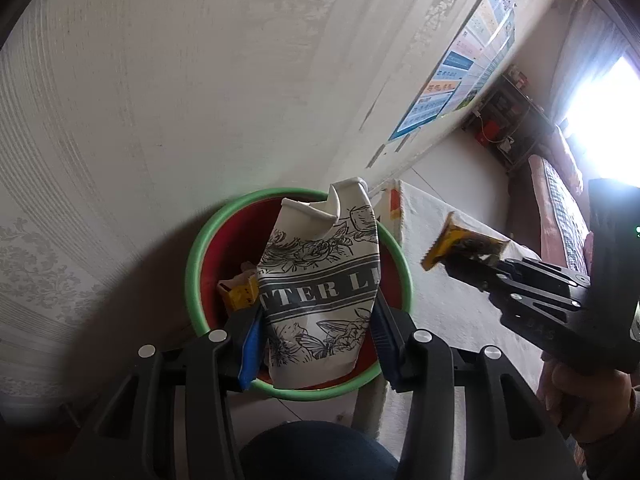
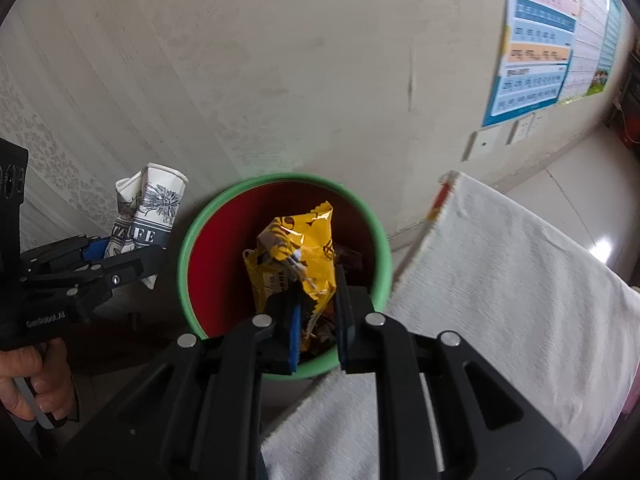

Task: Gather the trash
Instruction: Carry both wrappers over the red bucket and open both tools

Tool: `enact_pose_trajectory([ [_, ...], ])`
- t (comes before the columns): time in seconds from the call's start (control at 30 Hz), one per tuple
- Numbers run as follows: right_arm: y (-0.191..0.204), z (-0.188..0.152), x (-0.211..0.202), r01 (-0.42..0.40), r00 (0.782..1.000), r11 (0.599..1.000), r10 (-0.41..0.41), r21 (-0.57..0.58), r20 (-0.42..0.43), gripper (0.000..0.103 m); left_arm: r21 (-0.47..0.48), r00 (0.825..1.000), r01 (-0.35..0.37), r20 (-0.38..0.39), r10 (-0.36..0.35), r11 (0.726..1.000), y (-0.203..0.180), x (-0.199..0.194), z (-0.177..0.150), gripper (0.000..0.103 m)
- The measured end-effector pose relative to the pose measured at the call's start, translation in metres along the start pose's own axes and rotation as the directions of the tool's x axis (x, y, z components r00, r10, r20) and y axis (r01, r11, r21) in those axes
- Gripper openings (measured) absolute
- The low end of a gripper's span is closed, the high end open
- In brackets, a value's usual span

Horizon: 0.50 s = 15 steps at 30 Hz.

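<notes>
My left gripper [image 1: 318, 320] is shut on a crushed white paper cup [image 1: 320, 280] with black floral print. In the left wrist view the cup overlaps the mouth of a red bin with a green rim [image 1: 192, 264]. In the right wrist view the cup [image 2: 148, 216] and left gripper [image 2: 132, 258] sit just left of the bin's rim [image 2: 184, 264]. My right gripper [image 2: 318, 292] is shut on a crumpled yellow snack wrapper [image 2: 296, 248], held over the bin's opening. From the left it shows as the right gripper [image 1: 460, 268] and wrapper [image 1: 464, 246]. More yellow trash [image 1: 240, 292] lies inside the bin.
The bin stands against a pale patterned wall [image 1: 200, 80]. A table under a white cloth [image 2: 500, 280] is right beside the bin. Posters [image 2: 532, 40] hang on the wall at the right. A hand [image 2: 24, 372] grips the left tool, and a knee [image 1: 312, 452] shows below.
</notes>
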State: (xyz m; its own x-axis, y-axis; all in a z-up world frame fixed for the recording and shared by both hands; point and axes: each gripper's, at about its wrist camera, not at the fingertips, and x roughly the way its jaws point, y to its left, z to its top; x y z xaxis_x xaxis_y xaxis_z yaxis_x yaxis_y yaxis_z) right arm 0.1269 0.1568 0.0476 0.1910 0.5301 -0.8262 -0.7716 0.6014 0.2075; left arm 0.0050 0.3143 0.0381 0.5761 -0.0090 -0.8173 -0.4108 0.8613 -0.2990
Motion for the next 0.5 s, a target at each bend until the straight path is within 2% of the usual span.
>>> enact_pose_trajectory([
  [0.2, 0.019, 0.01, 0.026, 0.003, 0.999, 1.0, -0.004, -0.029, -0.035, 0.014, -0.016, 1.0, -0.005, -0.02, 0.005, 1.0, 0.014, 0.01, 0.003, 0.044],
  [0.5, 0.026, 0.003, 0.054, 0.007, 0.996, 0.999, -0.01, -0.042, -0.088, 0.014, -0.026, 0.999, 0.0, -0.05, -0.001, 1.0, 0.021, 0.029, 0.005, 0.044],
])
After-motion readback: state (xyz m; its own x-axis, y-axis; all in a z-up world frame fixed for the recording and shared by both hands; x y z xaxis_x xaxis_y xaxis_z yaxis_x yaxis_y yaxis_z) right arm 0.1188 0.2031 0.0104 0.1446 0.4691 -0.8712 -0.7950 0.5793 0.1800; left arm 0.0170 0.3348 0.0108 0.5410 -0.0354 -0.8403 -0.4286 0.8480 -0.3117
